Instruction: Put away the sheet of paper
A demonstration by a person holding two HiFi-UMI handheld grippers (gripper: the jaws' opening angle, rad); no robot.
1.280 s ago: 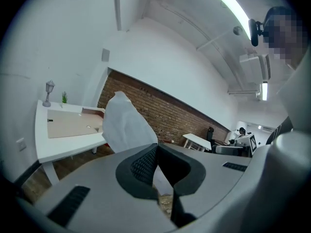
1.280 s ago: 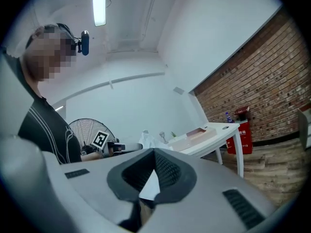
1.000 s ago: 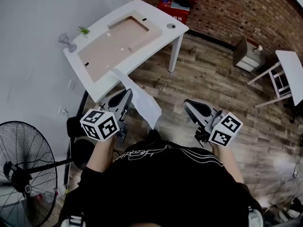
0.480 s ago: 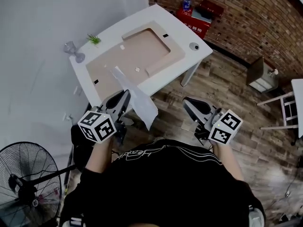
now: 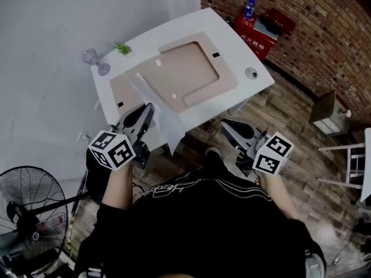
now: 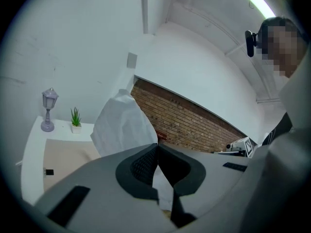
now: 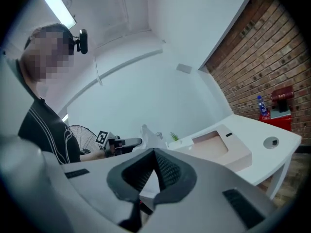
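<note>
A white sheet of paper (image 5: 163, 118) hangs slanted from my left gripper (image 5: 146, 110), which is shut on its edge; in the left gripper view the paper (image 6: 121, 126) rises past the closed jaws. The sheet overlaps the near edge of the white table (image 5: 232, 48), beside the tan recessed tray (image 5: 188, 68). My right gripper (image 5: 228, 126) is held off the table's front right, jaws shut with nothing between them. From the right gripper view I see the left gripper (image 7: 122, 142) and the paper (image 7: 149, 136) beside the table (image 7: 282, 147).
A small lamp (image 5: 91, 57) and a potted plant (image 5: 122, 47) stand at the table's far left corner. A red crate (image 5: 256, 32) with a bottle sits by the brick wall. A floor fan (image 5: 30, 212) stands at my left, a small cabinet (image 5: 326, 112) at the right.
The table has come closer and now lies right in front of both grippers. The left gripper with the paper has gone from over the floor to over the table's near edge.
</note>
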